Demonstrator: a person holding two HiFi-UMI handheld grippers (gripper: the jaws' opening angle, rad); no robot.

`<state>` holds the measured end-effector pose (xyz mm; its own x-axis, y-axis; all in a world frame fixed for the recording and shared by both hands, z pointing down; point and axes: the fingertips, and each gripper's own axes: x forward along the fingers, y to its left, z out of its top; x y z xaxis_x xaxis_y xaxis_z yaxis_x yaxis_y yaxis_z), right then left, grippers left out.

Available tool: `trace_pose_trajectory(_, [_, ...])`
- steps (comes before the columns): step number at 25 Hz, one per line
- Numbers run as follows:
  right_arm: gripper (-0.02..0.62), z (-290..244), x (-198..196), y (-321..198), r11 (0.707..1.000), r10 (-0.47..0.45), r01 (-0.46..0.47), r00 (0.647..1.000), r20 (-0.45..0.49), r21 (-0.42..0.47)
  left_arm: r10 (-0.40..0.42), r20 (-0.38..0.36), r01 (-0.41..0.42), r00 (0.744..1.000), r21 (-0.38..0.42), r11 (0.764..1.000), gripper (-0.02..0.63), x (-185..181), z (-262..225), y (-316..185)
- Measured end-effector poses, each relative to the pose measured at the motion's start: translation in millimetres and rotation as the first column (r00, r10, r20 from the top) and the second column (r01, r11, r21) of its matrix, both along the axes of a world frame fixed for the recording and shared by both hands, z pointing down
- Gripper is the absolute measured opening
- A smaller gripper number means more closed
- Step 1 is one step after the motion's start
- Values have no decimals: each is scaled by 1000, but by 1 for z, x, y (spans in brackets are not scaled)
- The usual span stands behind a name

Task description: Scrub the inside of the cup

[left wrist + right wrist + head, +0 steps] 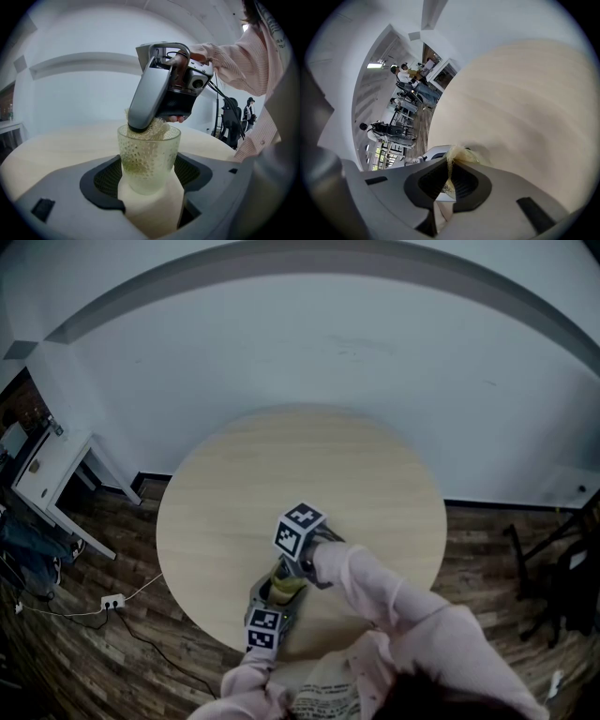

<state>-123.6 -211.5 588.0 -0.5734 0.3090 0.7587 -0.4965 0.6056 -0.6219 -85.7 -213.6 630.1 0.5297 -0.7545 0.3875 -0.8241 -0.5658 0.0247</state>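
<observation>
Near the worktop (pixel 281 474) edge, our left hand-held gripper (pixel 149 187) clamps a dimpled greenish cup (pixel 149 159); our right hand-held gripper (pixel 449 161) pinches a scrubber (pixel 158 129) inside.

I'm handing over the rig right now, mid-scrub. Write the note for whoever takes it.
Left gripper: shut on the cup, which is upright, near the table's near edge.
Right gripper: shut on the mesh scrubber, angled down, with the scrubber at the cup's mouth.
Done: cup gripped, scrubber in the mouth.
Left: probably work the scrubber round the inner wall and bottom, then lift it out. How much is already scrubbed cannot be told.
</observation>
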Motion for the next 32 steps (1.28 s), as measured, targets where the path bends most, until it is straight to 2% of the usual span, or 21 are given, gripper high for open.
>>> trace_pose_trajectory(5, [18,-4,2,-3,996,79,-77,996,35,-43,1,1,-1,1000,4,1000,353,1,-2,-1])
trace_pose_trajectory(14, [18,-10,5,-4,982,167,-156,980,104,-101,1,4,-1,1000,5,1000,354,-1,-1,0])
trace_pose_trajectory(32, [18,-15,11,-1,982,170,-152,970,171,-110,1,2,-1,1000,11,1000,368,-3,-2,3])
